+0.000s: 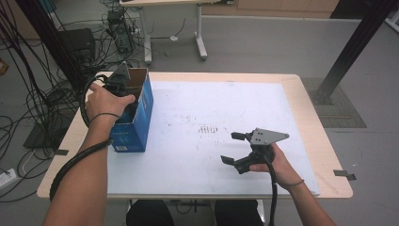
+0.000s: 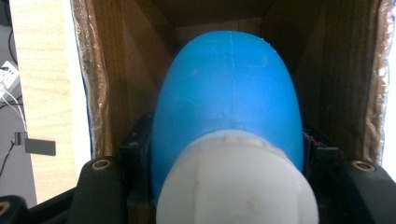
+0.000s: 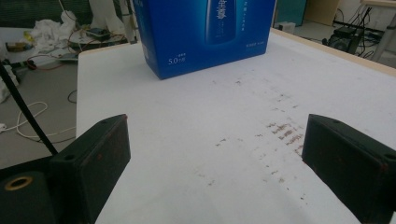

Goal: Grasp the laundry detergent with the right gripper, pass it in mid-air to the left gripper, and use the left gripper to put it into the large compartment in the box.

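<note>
Blue plastic bottle with a white cap [image 2: 226,116] sits inside the open blue cardboard box [image 1: 136,120], clamped by your left gripper [image 1: 120,89]. Your right gripper [image 1: 235,148] hovers wide and empty over the white table mat [image 1: 197,155].

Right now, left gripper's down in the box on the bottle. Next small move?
Probably lift straight up: the left gripper is shut on the blue bottle, close between the cardboard box walls. The right gripper waits open over the table.
</note>
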`<state>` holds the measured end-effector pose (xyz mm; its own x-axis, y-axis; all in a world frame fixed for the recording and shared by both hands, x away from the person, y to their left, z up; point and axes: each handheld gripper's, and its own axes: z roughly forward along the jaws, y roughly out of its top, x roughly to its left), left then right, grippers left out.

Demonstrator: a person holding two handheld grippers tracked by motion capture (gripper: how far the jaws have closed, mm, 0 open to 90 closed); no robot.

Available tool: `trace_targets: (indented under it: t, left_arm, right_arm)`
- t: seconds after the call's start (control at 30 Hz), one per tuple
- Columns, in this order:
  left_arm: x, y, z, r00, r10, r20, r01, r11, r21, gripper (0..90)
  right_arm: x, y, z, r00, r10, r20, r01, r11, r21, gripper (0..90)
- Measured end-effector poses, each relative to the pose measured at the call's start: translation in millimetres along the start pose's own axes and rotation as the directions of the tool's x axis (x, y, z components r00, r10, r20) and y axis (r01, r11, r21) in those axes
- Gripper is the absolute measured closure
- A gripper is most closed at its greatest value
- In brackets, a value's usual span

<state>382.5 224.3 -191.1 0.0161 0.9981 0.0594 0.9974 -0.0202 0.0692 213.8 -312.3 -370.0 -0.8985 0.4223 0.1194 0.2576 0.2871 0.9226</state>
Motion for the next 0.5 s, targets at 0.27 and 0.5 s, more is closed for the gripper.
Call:
trace_targets:
  t: [0.27,0.5]
  left_arm:
    - [0.6,-0.1,-0.1,1.0,-0.001,0.001,0.001,1.0,0.001,37.7]
    - [-0.4,0.3,-0.1,1.0,0.0,-0.001,0.0,1.0,0.002,37.7]
  right_arm:
    - [0.5,0.3,-0.4,1.0,-0.002,0.001,0.002,1.0,-0.001,7.8]
    - [0.9,0.6,-1.5,1.0,-0.004,0.005,0.004,1.0,-0.002,7.8]
